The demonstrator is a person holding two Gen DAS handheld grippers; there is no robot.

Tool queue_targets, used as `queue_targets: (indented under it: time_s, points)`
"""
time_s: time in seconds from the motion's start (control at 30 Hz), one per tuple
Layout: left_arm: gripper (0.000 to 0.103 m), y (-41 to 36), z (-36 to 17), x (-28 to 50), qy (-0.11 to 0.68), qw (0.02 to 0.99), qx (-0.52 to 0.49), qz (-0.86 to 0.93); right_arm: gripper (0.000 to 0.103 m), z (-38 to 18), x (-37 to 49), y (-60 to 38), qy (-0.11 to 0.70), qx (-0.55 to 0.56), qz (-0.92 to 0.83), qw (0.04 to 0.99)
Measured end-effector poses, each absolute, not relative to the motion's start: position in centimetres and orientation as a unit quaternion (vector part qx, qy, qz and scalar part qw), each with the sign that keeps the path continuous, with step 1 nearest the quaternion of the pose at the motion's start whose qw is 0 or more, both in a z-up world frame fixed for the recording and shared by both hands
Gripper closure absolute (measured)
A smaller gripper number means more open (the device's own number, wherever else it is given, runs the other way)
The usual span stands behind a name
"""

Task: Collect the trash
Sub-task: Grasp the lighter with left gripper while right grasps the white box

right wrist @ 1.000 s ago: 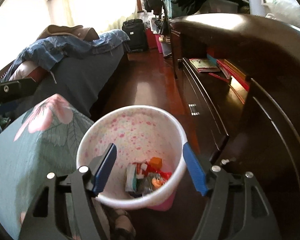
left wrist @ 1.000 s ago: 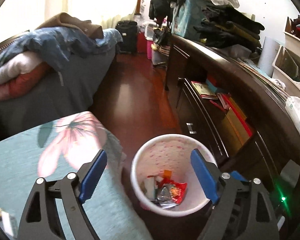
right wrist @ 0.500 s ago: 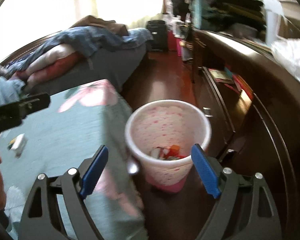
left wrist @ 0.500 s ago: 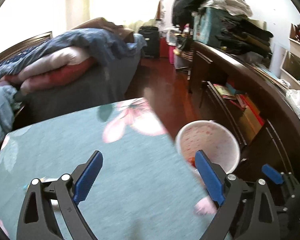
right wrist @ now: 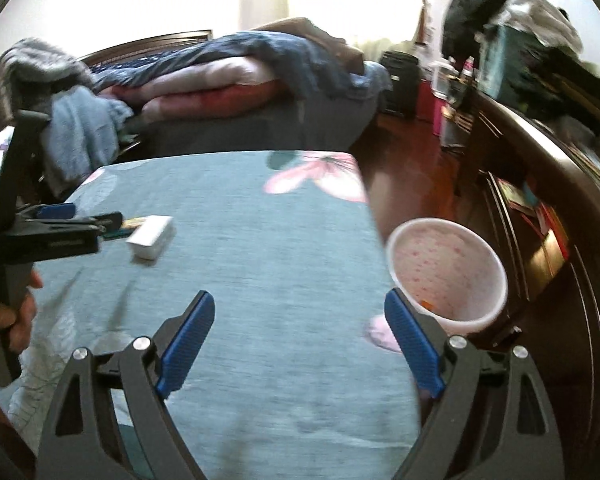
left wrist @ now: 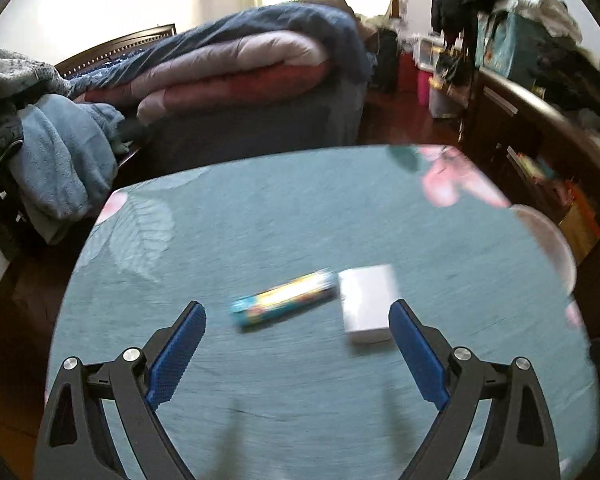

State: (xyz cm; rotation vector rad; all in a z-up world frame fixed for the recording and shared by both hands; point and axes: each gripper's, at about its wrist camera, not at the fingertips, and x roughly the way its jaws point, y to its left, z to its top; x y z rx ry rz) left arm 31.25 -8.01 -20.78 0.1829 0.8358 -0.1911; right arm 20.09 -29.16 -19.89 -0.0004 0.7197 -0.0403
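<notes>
A colourful wrapper tube (left wrist: 284, 304) and a small white box (left wrist: 366, 304) lie side by side on the teal floral tablecloth (left wrist: 260, 232). My left gripper (left wrist: 296, 344) is open and empty, hovering just short of them. In the right wrist view the white box (right wrist: 150, 236) lies at the left with the left gripper (right wrist: 80, 224) beside it. My right gripper (right wrist: 300, 336) is open and empty above the cloth. The pink-speckled trash bin (right wrist: 446, 272) stands off the table's right edge, with some trash inside.
A bed (left wrist: 240, 76) piled with blankets stands behind the table. A dark wooden cabinet (right wrist: 548, 216) loaded with clothes and books runs along the right. Red-brown floor (right wrist: 412, 152) lies between them. A blue towel (left wrist: 56, 168) hangs at the left.
Both grippers have swung left and back from over the trash bin to above the table. The wrapper tube and white box have come into the left wrist view.
</notes>
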Motion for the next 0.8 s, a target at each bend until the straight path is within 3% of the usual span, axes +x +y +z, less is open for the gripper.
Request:
queue_targets:
  time_s: [0.63, 0.8]
  points:
    - [0.017, -8.1, -24.6, 35.5, 0.422, 0.872, 0.137, -0.205, 0.015, -19.8, 22.7, -22.8, 0.363, -0.039, 0.02, 0.931]
    - [0.035, -7.9, -24.7, 35.3, 0.417, 0.872, 0.121, -0.226, 0.015, -20.1, 23.5, -22.2, 0.368, -0.039, 0.021, 0.929]
